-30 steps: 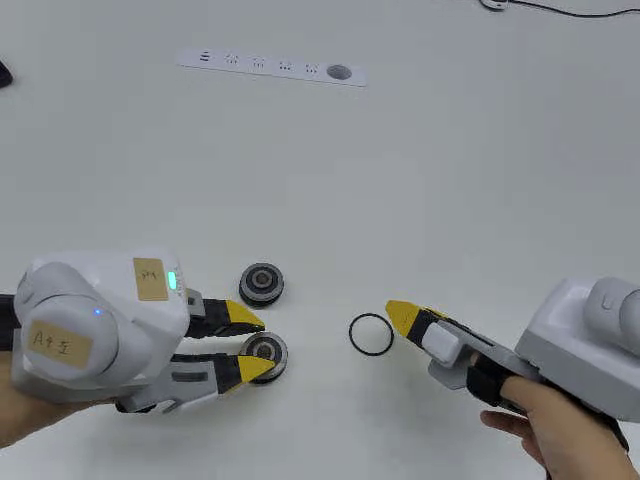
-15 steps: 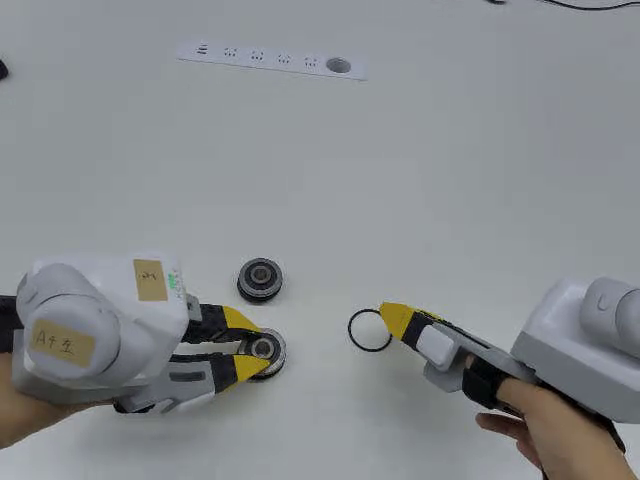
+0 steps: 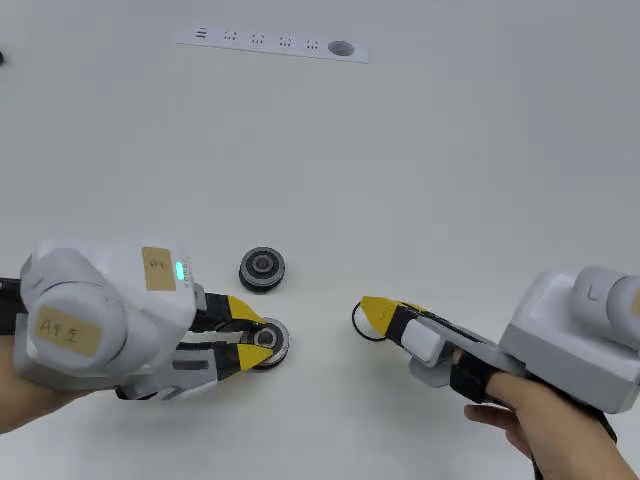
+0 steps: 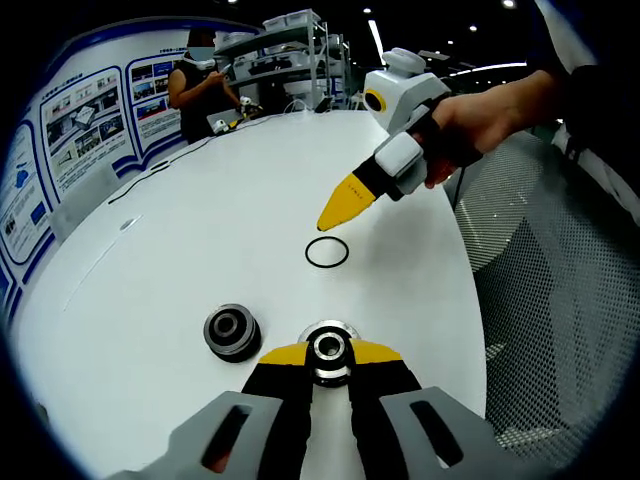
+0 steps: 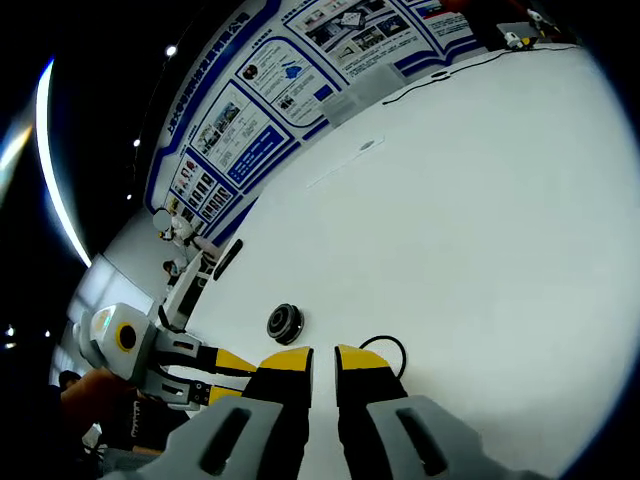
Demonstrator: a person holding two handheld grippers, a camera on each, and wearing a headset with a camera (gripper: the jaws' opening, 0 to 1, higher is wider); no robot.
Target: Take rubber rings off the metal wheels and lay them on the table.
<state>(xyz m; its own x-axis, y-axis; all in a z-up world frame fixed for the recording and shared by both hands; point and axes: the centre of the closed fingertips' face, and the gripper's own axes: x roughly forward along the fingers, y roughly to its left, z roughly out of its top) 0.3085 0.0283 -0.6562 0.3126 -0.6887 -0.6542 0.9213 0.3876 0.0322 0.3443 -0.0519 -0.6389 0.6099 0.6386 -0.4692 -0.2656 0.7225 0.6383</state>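
Left gripper view: wheel (image 4: 329, 347) clamped between tongs (image 4: 330, 354), ring (image 4: 327, 252) ahead.

On the table (image 3: 450, 180), the near wheel (image 3: 272, 342) is sitting between the left gripper's (image 3: 258, 335) jaws, the far wheel (image 3: 262, 268) is lying just behind it, and the ring (image 4: 307, 253) is lying to their right.

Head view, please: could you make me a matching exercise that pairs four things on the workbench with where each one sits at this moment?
Things
1. near wheel
2. far wheel
3. rubber ring
4. power strip

Places
A. flat on the table, off any wheel, beside the tip of the right tool
B. near the table's far edge
C. between the jaws of the left tool
D. alone on the table, no tool touching it

Pairs: 1-C, 2-D, 3-A, 4-B.
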